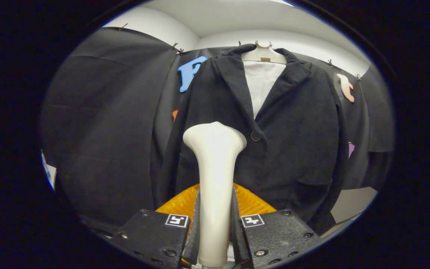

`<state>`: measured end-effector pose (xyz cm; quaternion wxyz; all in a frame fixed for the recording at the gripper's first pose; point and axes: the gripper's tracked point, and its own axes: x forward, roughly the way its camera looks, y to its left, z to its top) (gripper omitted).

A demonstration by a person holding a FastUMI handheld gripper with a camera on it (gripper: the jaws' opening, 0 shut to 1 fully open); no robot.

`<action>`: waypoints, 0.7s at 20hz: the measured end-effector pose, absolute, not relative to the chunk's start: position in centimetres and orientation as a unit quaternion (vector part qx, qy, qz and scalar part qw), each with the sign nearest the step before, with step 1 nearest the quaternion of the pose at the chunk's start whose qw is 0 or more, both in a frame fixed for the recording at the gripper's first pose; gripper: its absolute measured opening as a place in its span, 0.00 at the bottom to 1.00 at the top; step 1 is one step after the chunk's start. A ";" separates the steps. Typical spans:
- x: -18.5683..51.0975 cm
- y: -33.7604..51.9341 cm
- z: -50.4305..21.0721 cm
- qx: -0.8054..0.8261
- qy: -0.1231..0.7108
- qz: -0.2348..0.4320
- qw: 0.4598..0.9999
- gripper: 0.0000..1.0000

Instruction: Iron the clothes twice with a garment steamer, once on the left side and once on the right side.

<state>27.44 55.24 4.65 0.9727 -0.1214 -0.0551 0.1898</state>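
Observation:
A dark jacket (297, 127) hangs on a pale hanger (263, 54) against the booth's wall, over a white shirt front (260, 84), with one button (256, 135) at its closure. My gripper (215, 220) is shut on the white garment steamer (215, 168), both fingers pressing its handle from either side. The steamer stands upright between the fingers, and its flared head (214, 136) is just left of the jacket's button, in front of the jacket's left panel. Whether the head touches the cloth I cannot tell.
An orange ribbed object (254, 203) lies low behind the steamer's handle, just beyond the fingers. Black cloth (103, 123) covers the wall left and right of the jacket. A pale surface (353, 203) shows at the lower right beyond the jacket's hem.

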 end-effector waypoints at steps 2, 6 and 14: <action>27.5 55.0 3.9 -0.124 -0.044 0.185 0.974 0.38; 26.7 54.1 0.6 -0.134 -0.014 0.176 0.975 0.38; 26.2 53.4 -4.3 -0.152 0.035 0.161 0.975 0.38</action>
